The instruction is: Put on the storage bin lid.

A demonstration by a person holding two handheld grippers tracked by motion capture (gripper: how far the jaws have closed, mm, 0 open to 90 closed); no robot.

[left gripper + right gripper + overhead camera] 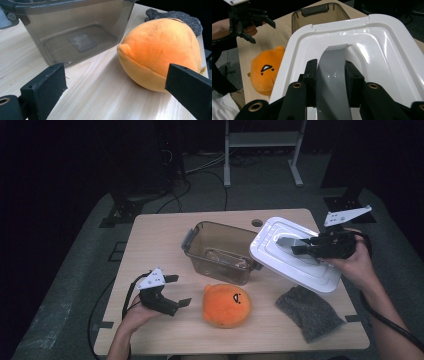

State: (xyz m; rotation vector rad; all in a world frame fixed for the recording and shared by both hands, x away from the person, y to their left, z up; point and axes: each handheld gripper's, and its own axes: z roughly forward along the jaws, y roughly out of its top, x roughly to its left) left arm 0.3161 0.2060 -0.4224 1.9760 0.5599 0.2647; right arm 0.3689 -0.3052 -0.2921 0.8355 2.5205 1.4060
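Observation:
An open brown see-through bin point(220, 262) stands mid-table, with nothing inside. Its white lid point(300, 270) hangs tilted to the right of the bin, over the table's right side. My right gripper point(300, 245) is shut on the lid's grey handle point(333, 62), which shows between its jaws in the right gripper view. An orange plush toy point(227, 305) lies in front of the bin. My left gripper point(179, 290) is open at the front left, pointing at the plush point(162, 50) and a short way from it, with nothing between its jaws.
A grey cloth point(310, 312) lies at the front right, under the lid's near edge. A round cable hole point(257, 222) sits near the table's far edge. Bare wood lies left of the bin. Dark floor, cables and a frame stand beyond the table.

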